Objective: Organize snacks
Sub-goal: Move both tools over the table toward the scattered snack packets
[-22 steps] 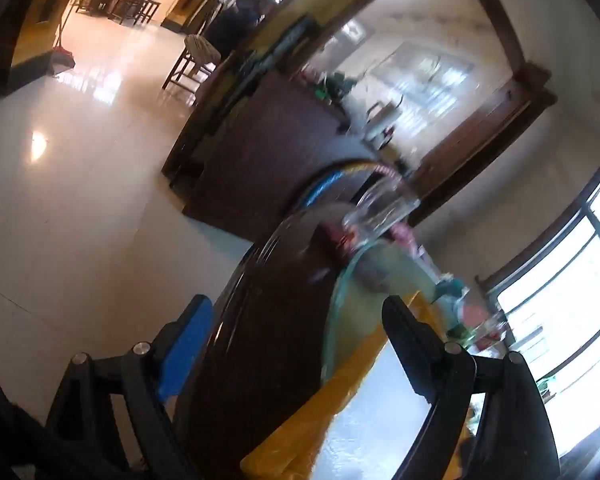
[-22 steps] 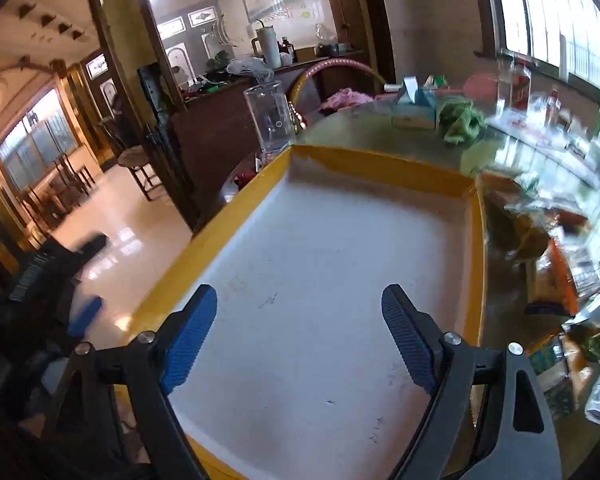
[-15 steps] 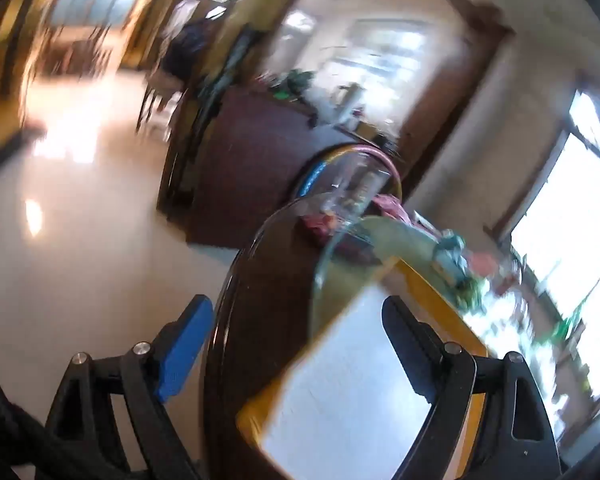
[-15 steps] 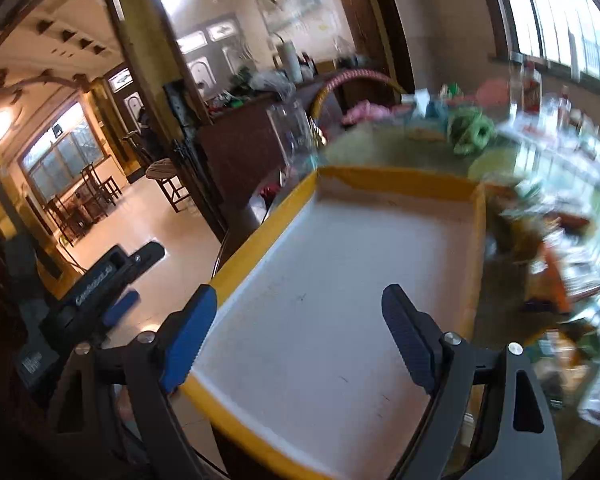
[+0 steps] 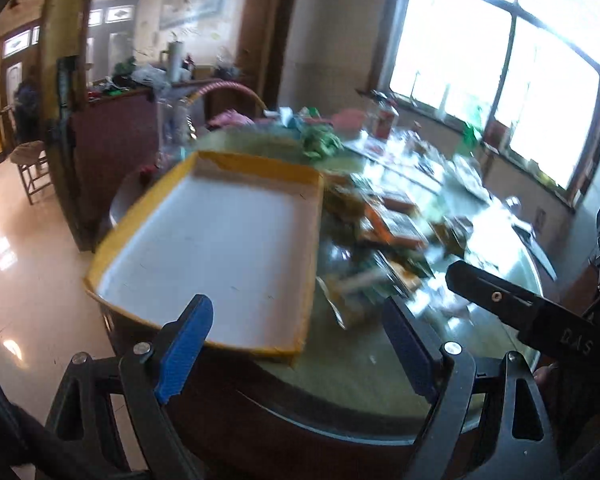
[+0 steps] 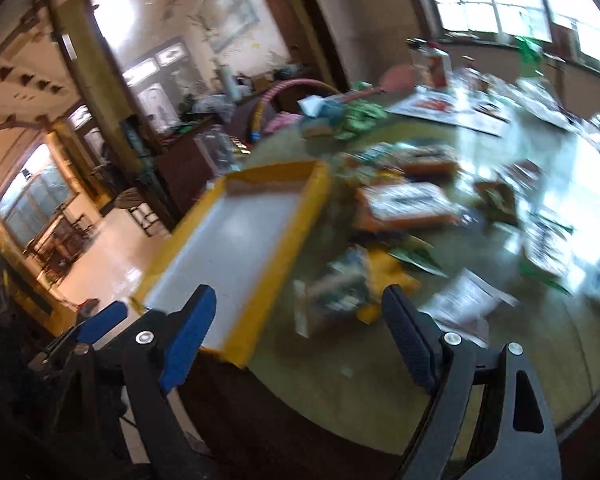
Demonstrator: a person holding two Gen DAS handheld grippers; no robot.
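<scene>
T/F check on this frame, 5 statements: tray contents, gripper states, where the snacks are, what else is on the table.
1. The yellow-rimmed tray already holds several snack packs. False: its white floor is bare.
2. The left gripper is open with nothing between its fingers. True.
3. The right gripper is shut on a snack pack. False: it is open and holds nothing.
4. The snack packs lie loose on the table, beside the tray and outside it. True.
5. The tray sits in the middle of the table, ringed by snacks. False: it sits at the table's edge, with snacks on one side only.
</scene>
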